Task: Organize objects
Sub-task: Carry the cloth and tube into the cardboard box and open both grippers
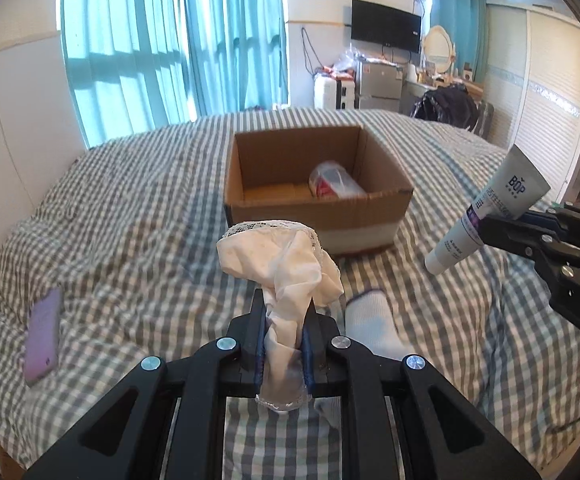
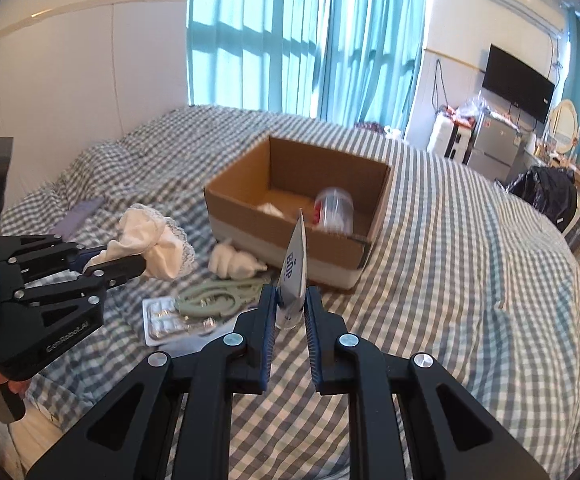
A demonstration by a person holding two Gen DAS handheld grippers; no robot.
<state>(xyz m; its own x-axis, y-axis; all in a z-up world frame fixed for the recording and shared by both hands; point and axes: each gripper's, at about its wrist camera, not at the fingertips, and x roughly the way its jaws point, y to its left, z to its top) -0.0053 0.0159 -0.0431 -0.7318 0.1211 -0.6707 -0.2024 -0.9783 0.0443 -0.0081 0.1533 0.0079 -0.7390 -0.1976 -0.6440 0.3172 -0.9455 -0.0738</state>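
An open cardboard box (image 1: 386, 210) (image 2: 245, 228) rests on the checked bedspread, with a clear plastic cup (image 1: 332, 181) (image 2: 332, 210) lying inside. My left gripper (image 1: 285, 302) (image 2: 139, 266) is shut on a white lace-edged cloth (image 1: 277, 260) (image 2: 149, 240), held above the bed in front of the box. My right gripper (image 2: 291, 294) (image 1: 486, 226) is shut on a grey-white tube marked BOP (image 1: 490, 208) (image 2: 294, 264), raised to the right of the box.
On the bed lie a white sock (image 1: 374, 326) (image 2: 233, 262), a green folding hanger (image 2: 217, 296), a blister pack (image 2: 167, 320) and a purple phone (image 1: 43, 334). A television (image 1: 386, 25), a small fridge and a dark bag stand beyond the bed's far end.
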